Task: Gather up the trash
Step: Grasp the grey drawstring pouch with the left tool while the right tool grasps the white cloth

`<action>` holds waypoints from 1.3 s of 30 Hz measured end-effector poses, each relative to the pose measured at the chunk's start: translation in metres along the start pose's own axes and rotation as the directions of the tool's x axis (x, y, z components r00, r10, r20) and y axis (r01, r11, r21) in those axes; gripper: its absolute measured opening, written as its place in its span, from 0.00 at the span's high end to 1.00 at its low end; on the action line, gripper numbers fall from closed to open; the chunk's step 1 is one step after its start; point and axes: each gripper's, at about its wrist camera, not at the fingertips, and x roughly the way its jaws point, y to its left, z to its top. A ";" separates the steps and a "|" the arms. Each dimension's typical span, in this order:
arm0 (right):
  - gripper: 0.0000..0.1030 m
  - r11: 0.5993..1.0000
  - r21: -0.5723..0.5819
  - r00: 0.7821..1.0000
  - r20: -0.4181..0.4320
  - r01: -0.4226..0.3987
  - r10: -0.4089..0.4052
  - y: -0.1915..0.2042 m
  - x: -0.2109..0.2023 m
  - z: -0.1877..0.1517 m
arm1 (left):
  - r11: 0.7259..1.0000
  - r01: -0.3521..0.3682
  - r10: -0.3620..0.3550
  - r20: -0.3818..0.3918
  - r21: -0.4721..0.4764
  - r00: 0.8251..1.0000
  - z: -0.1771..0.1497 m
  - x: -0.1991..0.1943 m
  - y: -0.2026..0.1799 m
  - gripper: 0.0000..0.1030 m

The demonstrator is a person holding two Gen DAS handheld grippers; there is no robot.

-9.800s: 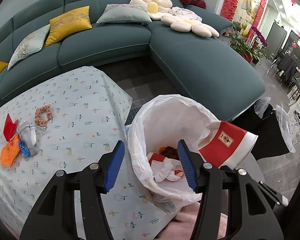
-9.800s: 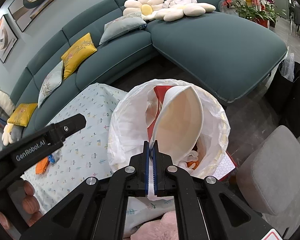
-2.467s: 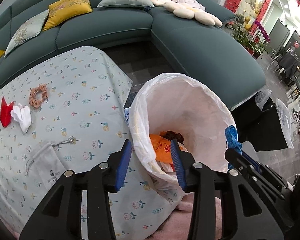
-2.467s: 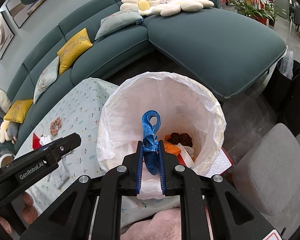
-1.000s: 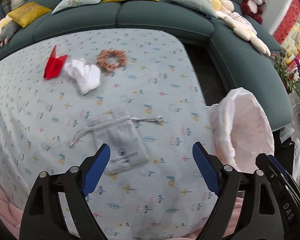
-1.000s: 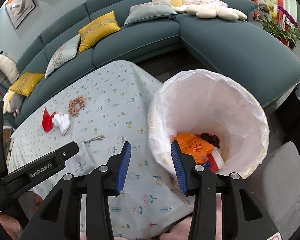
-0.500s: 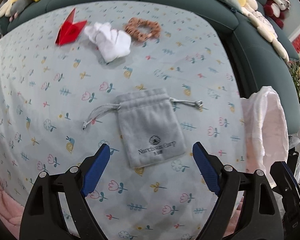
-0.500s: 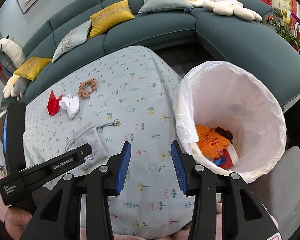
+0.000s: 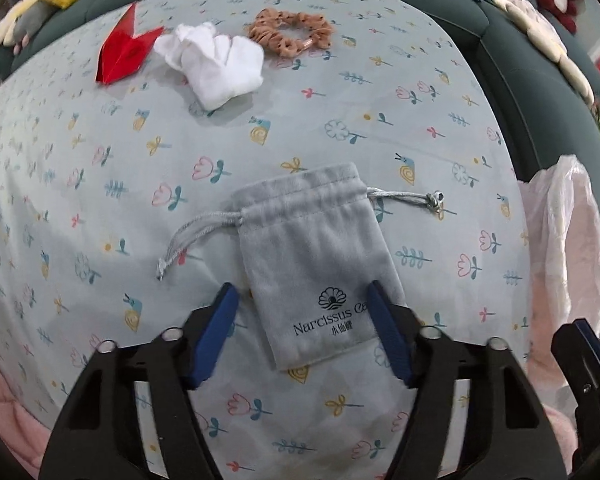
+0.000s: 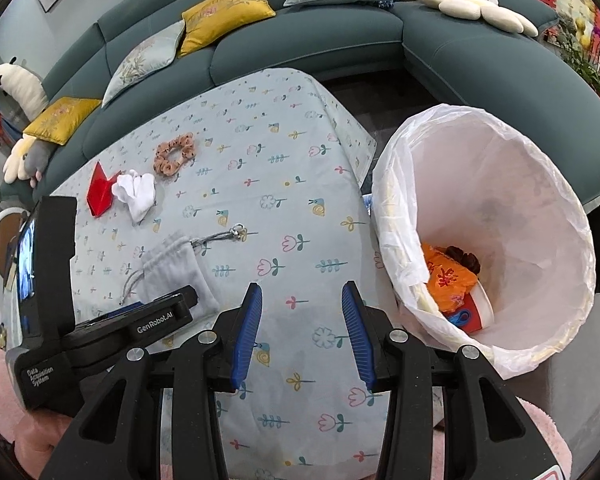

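A grey drawstring pouch lies flat on the flowered tablecloth. My left gripper is open, its blue fingers on either side of the pouch's lower end, low over the cloth. The pouch also shows in the right wrist view, partly under the left gripper body. Farther back lie a white crumpled tissue, a red folded paper and a peach scrunchie. My right gripper is open and empty above the cloth, left of the white-lined trash bin, which holds orange, red and blue trash.
A teal sectional sofa with yellow and grey cushions wraps behind the table. The bin's bag edge shows at the right in the left wrist view. A pink fluffy rug lies below the table's front edge.
My left gripper has dropped down over the grey pouch, which now sits between its open fingers. My right gripper has pulled back from the bin and sits over the table's front.
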 end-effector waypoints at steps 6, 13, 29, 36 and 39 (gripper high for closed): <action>0.60 1.000 -0.021 1.000 -0.020 -0.001 0.001 0.015 0.011 0.003 | 0.998 0.036 -0.036 0.000 0.052 0.999 0.009 0.002 -0.007 0.97; 0.60 0.999 -0.052 1.000 -0.023 -0.015 0.014 0.042 0.017 0.011 | 0.996 0.079 -0.080 0.022 0.041 0.997 0.016 -0.010 0.011 0.98; 0.60 0.984 -0.145 0.994 -0.051 -0.104 0.098 0.156 0.066 0.046 | 0.998 0.040 -0.034 0.131 -0.044 0.991 0.054 -0.042 0.155 0.98; 0.60 0.977 -0.184 0.993 -0.080 -0.106 0.092 0.201 0.108 0.064 | 0.995 0.051 -0.039 0.136 -0.087 0.990 0.069 -0.027 0.189 0.98; 0.60 0.976 -0.193 0.993 -0.089 -0.096 0.080 0.212 0.126 0.073 | 0.993 0.061 -0.047 0.131 -0.104 0.990 0.075 -0.021 0.194 0.98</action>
